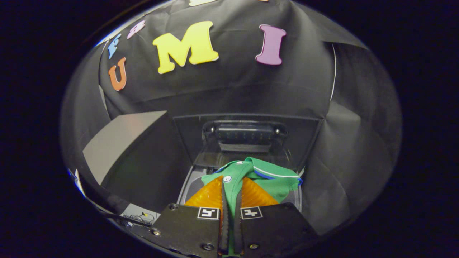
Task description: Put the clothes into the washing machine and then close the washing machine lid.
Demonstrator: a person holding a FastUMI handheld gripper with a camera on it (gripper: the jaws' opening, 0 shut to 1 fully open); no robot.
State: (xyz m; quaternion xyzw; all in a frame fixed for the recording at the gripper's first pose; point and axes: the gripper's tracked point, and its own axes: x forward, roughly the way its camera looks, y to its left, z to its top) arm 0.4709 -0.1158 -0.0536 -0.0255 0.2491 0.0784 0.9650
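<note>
A green garment (pixel 265 173) with white buttons and a blue-and-white striped collar hangs pinched between the two orange fingers (pixel 209 195). My gripper (pixel 230 190) is shut on its button placket. The cloth is held right over the open mouth of the washing machine (pixel 190 186), whose dark rim curves on both sides of the fingers. The machine's lid (pixel 247 132) stands raised just beyond the garment, its dark inner face with a moulded handle recess turned toward me.
A dark box with a pale grey top (pixel 122 139) stands close to the left of the machine. Black cloth walls close in behind and on the right. Some wires (pixel 138 216) lie on a pale surface low at the left.
</note>
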